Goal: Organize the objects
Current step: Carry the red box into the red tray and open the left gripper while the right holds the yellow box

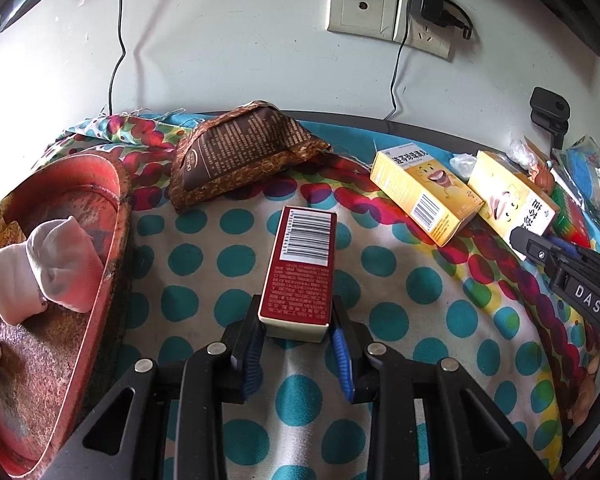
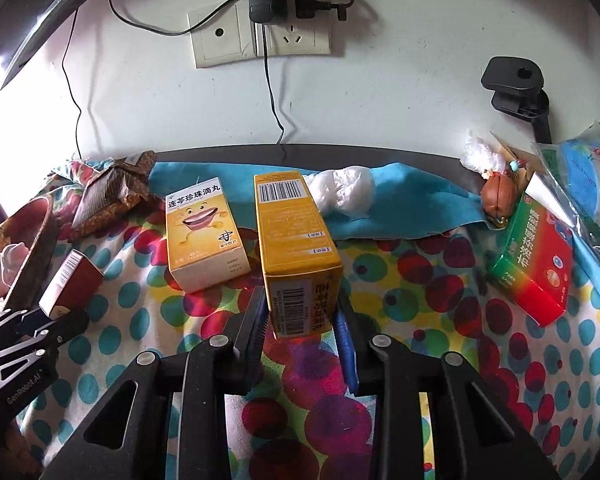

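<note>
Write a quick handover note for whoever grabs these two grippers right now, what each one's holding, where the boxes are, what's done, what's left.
Left gripper: shut on the dark red box, near end gripped, box on the polka-dot cloth.
Right gripper: shut on one yellow medicine box, also on the cloth.
Second yellow medicine box lies loose just left of it; green and red box at far right; brown packet near the wall.
Red tray on the left holds rolled socks only.
Done: both boxes gripped. Left: place them, then the rest; destination is not evident.
</note>
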### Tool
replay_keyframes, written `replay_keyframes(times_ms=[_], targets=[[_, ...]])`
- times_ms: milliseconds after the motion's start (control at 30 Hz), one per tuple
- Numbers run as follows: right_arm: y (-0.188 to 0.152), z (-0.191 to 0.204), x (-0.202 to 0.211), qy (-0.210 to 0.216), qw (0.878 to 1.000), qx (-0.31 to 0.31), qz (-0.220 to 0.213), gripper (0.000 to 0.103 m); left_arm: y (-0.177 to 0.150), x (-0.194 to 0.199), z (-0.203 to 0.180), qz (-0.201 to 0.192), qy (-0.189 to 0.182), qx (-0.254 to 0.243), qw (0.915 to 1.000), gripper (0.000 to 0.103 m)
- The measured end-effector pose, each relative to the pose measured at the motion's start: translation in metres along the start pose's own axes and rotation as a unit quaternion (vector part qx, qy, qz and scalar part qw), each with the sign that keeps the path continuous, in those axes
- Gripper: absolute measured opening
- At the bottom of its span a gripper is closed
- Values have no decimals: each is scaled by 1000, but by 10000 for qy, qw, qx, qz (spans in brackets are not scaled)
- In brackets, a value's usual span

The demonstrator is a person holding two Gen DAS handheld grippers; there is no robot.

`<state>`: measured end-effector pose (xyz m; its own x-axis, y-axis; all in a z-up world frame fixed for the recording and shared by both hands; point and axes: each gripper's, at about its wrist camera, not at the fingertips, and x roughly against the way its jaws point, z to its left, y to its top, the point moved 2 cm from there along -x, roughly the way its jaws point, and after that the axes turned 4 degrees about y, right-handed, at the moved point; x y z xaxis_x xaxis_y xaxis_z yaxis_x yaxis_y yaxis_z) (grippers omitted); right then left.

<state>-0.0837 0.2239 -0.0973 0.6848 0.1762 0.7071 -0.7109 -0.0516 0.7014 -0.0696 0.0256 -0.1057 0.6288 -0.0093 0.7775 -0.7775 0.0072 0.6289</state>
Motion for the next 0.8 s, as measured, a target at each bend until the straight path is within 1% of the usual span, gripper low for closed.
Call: replay_keyframes(times_ms=[100, 233, 300, 333, 400, 567, 800], targets=[[-1, -2, 0, -33, 10000, -28, 25, 30, 0, 1, 1, -33, -2, -4, 10000, 31], [-2, -4, 0, -42, 9999, -105, 48, 30, -2, 5, -3, -139, 94, -215, 9996, 31], [-2, -5, 0, -60, 9999, -118, 46, 30, -2, 8, -4, -149, 49, -276, 9995, 31], [-2, -5, 0, -57, 9999, -115, 51, 30, -2, 9, -3, -145, 68, -264, 9995, 31], [-2, -4, 0, -83, 9999, -110, 59, 30, -1, 11, 0, -114, -19, -218, 9997, 31], [-2, -6, -1, -81, 9998, -137, 72, 30, 1, 23, 16, -159, -3, -106, 9998, 31], [-2, -6, -1, -76, 9998, -159, 116, 30, 4, 57, 53, -335, -56, 119, 9994, 31]])
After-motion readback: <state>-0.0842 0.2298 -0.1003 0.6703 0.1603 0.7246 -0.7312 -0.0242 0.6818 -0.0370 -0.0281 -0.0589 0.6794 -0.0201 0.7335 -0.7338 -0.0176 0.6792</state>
